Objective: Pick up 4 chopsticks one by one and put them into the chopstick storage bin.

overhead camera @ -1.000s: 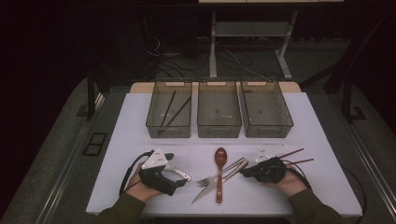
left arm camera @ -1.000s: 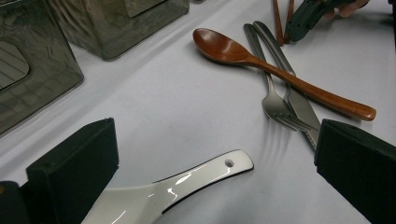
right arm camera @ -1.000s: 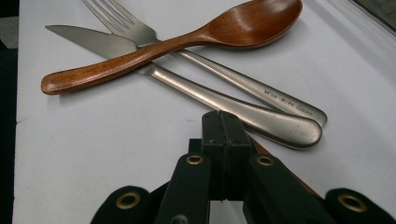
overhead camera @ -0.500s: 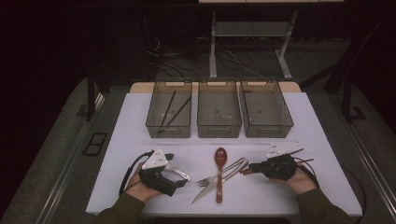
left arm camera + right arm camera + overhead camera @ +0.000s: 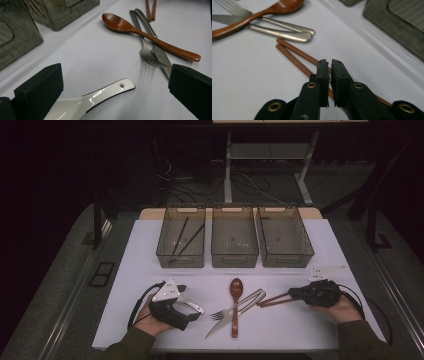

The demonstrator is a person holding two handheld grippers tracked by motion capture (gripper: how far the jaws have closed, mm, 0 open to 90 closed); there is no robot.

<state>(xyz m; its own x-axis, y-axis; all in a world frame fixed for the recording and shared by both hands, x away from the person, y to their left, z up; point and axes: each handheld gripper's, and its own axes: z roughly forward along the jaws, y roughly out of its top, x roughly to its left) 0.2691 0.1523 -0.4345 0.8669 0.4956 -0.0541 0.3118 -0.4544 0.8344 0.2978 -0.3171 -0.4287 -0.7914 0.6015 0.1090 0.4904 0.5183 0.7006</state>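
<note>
at a white table (image 5: 310, 245), the person's right gripper (image 5: 330, 65) hangs just over a pair of brown chopsticks (image 5: 297, 58) lying on the tabletop, its jaws nearly together with a thin gap between them; they have just been opening slightly, and nothing is pinched between the pads. the chopsticks lie at the right of the table, their tips just beside the handles of a metal fork (image 5: 235, 306) and knife (image 5: 226, 319), which a wooden spoon (image 5: 235, 301) crosses. the left gripper (image 5: 115, 82) rests on the table with its jaws spread wide around the handle of a white spoon (image 5: 100, 93), without touching it. three clear bins (image 5: 235, 260) stand behind; the left one holds dark chopsticks (image 5: 184, 239).
</note>
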